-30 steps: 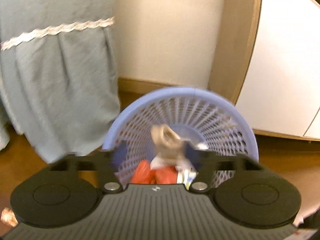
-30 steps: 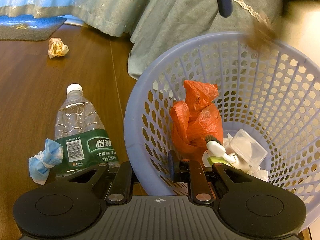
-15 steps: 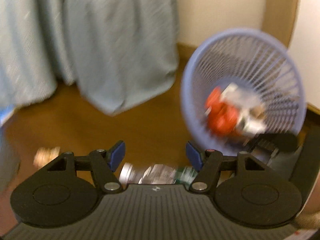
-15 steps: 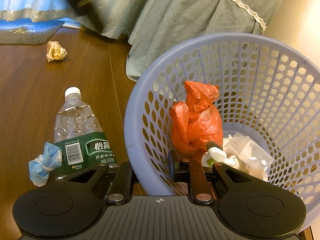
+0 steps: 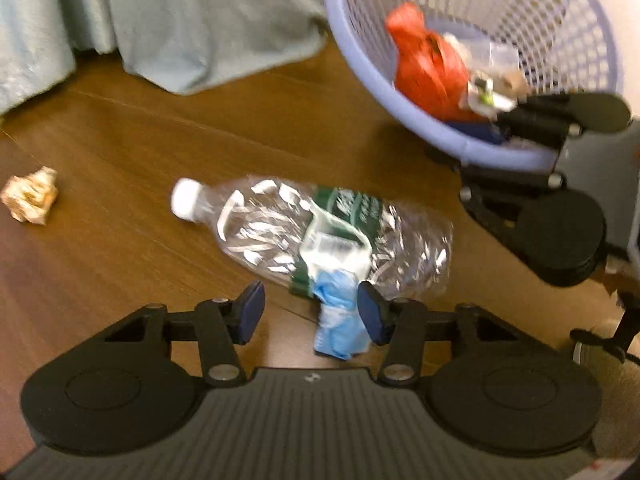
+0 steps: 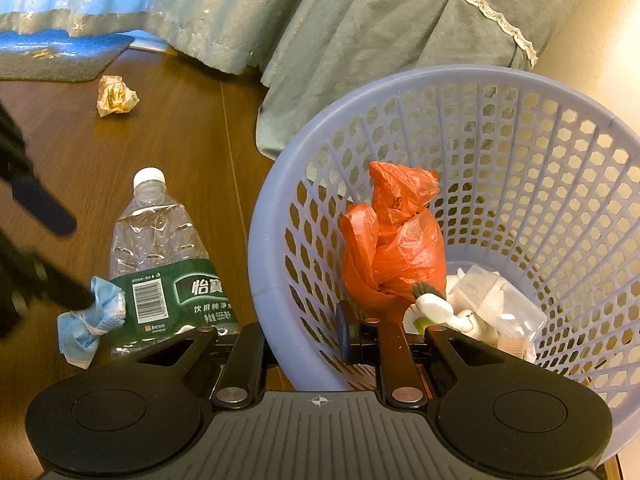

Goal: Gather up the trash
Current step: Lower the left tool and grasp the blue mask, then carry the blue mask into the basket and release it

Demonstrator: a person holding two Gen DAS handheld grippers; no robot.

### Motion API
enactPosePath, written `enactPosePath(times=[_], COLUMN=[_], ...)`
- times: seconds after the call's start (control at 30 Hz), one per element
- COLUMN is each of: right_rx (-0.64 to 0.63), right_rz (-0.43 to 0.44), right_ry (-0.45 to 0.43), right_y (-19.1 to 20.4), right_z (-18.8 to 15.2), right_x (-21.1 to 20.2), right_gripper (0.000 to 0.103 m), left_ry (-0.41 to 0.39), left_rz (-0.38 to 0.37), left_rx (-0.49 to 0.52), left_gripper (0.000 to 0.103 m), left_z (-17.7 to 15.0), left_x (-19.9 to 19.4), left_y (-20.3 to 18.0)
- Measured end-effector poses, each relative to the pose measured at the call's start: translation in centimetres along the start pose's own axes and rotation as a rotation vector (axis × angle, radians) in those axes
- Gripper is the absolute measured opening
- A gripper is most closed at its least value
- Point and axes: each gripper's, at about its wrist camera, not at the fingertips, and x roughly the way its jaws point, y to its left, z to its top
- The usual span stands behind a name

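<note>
Dark brown wood-plank floor (image 6: 168,148) is reflecting warm light. Grey-green fabric skirt with lace trim (image 6: 360,28) is hanging to the floor at 12 o'clock; a blue mat (image 6: 52,56) is lying at 10 o'clock; a cream wall (image 6: 592,20) is showing at 2 o'clock.

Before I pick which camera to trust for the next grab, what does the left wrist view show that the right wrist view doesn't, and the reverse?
Only the left wrist view shows the open left gripper framing the blue mask, plus the whole right gripper clamped on the basket rim. Only the right wrist view shows the blue mat, the bedskirt's lace trim and the brush in the basket. Both show the bottle, the crumpled paper, the red bag and the wooden floor.
</note>
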Motion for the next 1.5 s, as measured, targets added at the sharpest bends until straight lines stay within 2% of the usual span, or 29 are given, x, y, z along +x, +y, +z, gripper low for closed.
enactPosePath(times=[0.13,0.23,0.3,0.5,0.93,1.13,1.5], right_rx=[0.003,0.003,0.002,0.002,-0.007,-0.009,0.002], right_rz=[0.001,0.001,0.000,0.000,-0.004,-0.003,0.001], right_ry=[-0.001,0.000,0.000,0.000,0.006,0.005,0.003], right_y=[-0.1,0.0,0.0,0.0,0.1,0.1,0.0], right_z=[0.0,0.1,0.1,0.1,0.2,0.1,0.2], right_x=[-0.1,0.0,0.0,0.0,0.1,0.1,0.1], right_gripper=[0.014,0.014,0.014,0.014,0.014,0.014,0.014], left_ry=[0.043,0.075,0.074,0.054,-0.110,-0.156,-0.318], left_rz=[-0.019,-0.021,-0.022,-0.007,0.051,0.028,-0.088], left_rx=[-0.004,-0.003,-0.003,-0.002,-0.078,-0.079,0.047], left_gripper=[0.040,0.033,0.017,0.016,0.016,0.016,0.016], left_z=[-0.4,-0.7,-0.7,-0.1,5.1,6.9,13.5], left_x=[1.4,2.2,2.0,0.2,-4.7,-5.9,-9.3], left_y=[-0.5,-0.4,-0.3,0.7,3.6,3.0,-2.4])
